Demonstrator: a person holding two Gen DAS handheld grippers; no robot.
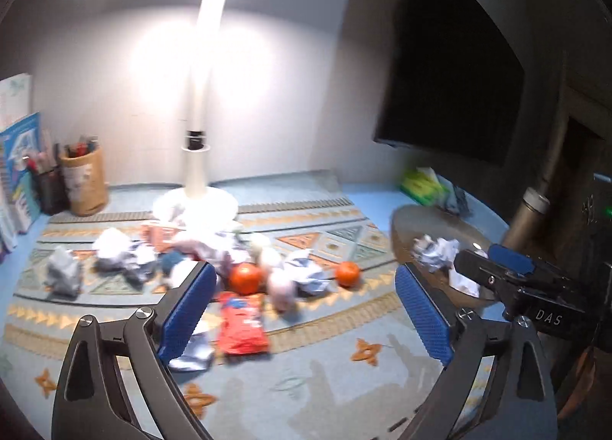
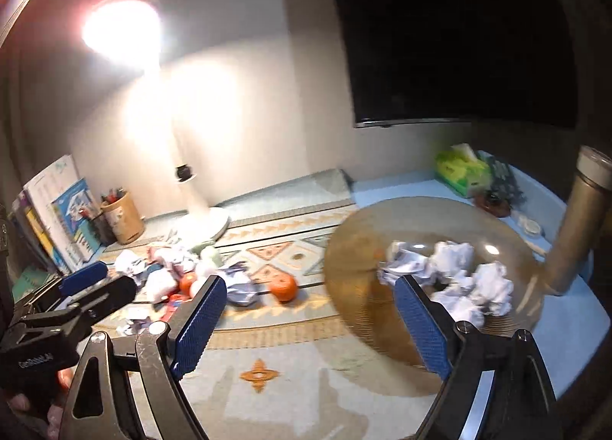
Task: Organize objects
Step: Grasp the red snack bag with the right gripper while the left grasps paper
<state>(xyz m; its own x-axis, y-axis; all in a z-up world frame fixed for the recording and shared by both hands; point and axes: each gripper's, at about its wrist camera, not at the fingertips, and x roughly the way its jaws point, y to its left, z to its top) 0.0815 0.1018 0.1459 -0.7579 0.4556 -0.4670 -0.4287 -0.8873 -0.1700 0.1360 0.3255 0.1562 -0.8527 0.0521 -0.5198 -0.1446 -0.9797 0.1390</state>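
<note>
A pile of clutter lies mid-mat: crumpled paper balls [image 1: 116, 252], two oranges [image 1: 246, 278] [image 1: 347, 274], a red snack packet [image 1: 241, 323] and pale round items [image 1: 281, 289]. My left gripper [image 1: 306, 308] is open and empty, above the mat just in front of the pile. A round amber bowl [image 2: 355, 245] on the right holds several crumpled papers [image 2: 451, 271]. My right gripper [image 2: 310, 325] is open and empty, close to the bowl's near rim. The nearer orange shows in the right wrist view [image 2: 284, 287]. The right gripper also appears in the left wrist view [image 1: 497, 268].
A lit white desk lamp [image 1: 199, 172] stands behind the pile. A pen cup [image 1: 83, 181] and books [image 1: 17, 172] are at the far left. A dark monitor [image 1: 451, 69], a green tissue pack [image 2: 463, 170] and a gold flask [image 2: 577, 225] are on the right.
</note>
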